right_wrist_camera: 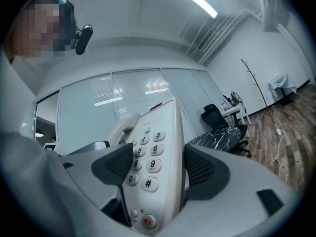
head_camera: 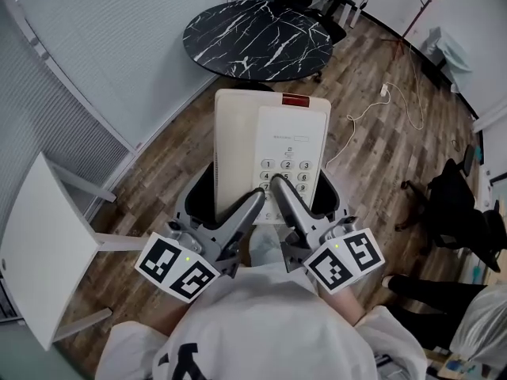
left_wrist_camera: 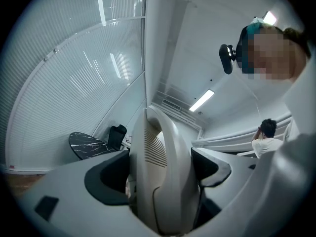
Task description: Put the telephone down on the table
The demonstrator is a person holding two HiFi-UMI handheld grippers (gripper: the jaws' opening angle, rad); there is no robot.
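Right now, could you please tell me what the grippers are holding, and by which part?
Both hold the telephone: the left gripper grips its handset side, the right gripper its keypad side, both at the near end.

Telephone (head_camera: 273, 153) mid-scene above the floor (head_camera: 372, 157), near left side within left gripper (head_camera: 253, 201) jaws, near right within right gripper (head_camera: 279, 185) jaws; round desk (head_camera: 257, 38) far behind; second desk (head_camera: 40, 244) near left; chair (head_camera: 451, 200) right.
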